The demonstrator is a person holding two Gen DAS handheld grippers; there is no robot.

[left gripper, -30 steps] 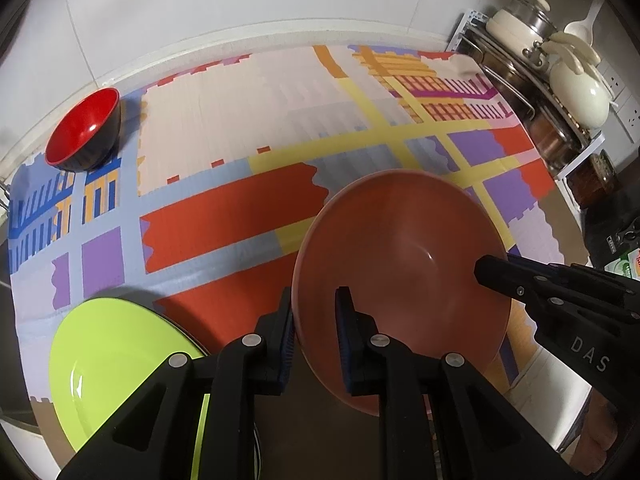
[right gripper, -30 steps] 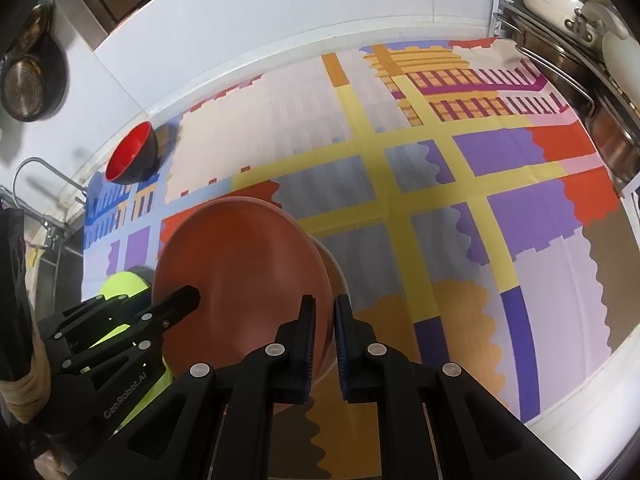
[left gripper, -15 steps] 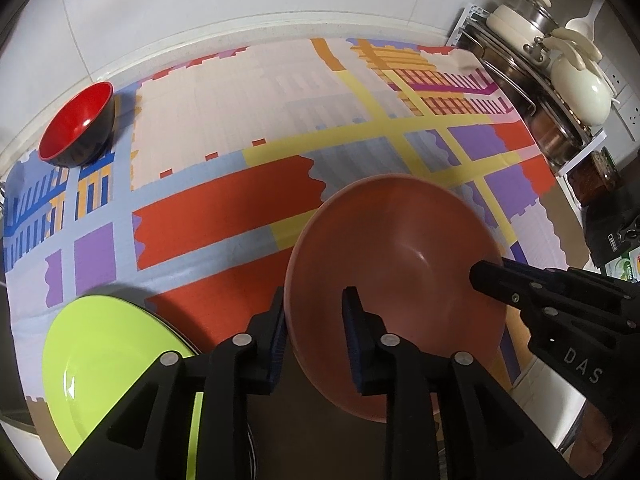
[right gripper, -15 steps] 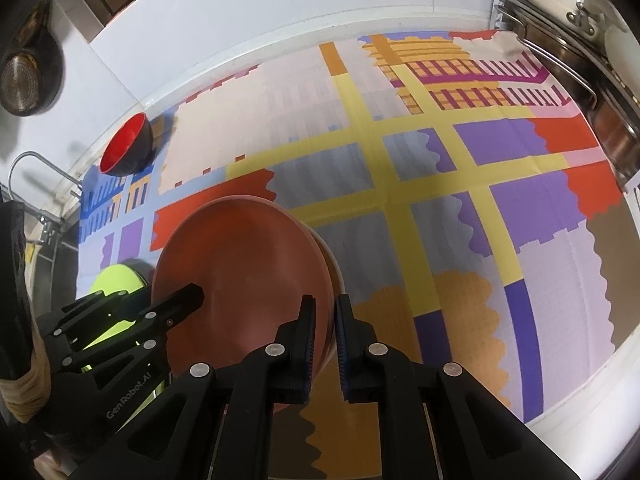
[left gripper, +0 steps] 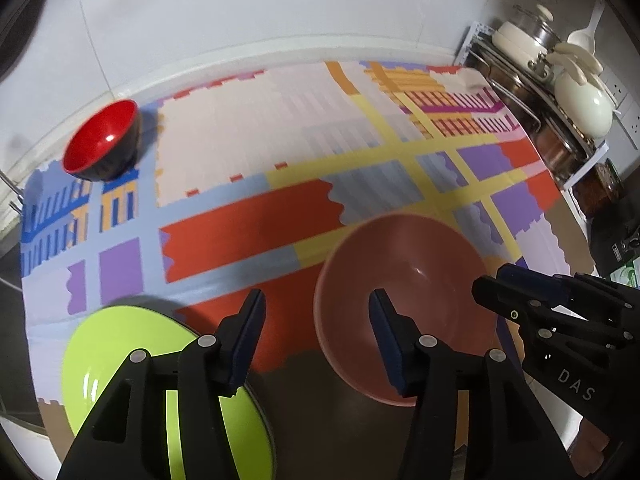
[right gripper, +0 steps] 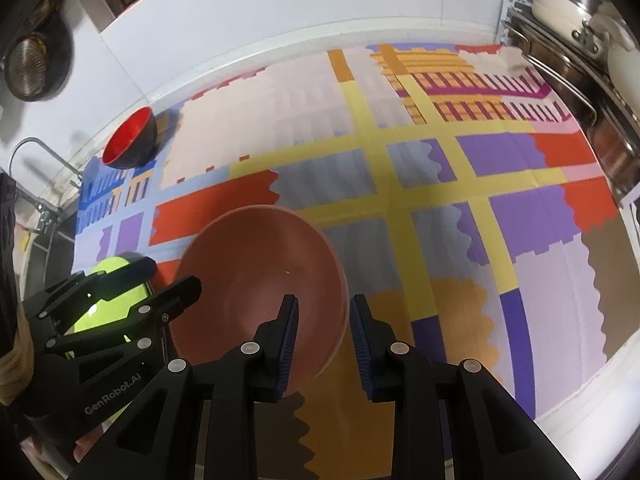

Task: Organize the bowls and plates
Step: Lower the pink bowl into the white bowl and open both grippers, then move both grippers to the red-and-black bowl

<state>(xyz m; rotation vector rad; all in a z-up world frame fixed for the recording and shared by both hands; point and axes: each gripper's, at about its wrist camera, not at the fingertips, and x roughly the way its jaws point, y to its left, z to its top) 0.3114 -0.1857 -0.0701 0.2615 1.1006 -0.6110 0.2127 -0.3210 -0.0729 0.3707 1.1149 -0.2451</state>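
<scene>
Over the pink bowl (left gripper: pixel 404 304), each hand-held gripper (left gripper: pixel 316 336) (right gripper: pixel 324 336) is opening, its rim between unclamped pads.

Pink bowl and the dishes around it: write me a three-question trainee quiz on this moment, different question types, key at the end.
1. True or false: the left gripper is clamped shut on the rim of the pink bowl.
2. Multiple choice: where does the red bowl sit? A) inside the pink bowl B) at the far left corner of the patterned cloth C) on the green plate
3. Fill in: the dish lying just left of the pink bowl in the left wrist view is a flat ____ plate.

Key
1. False; both the left gripper and the right gripper are opening, each straddling the bowl's rim without pressing on it.
2. B
3. green
</scene>
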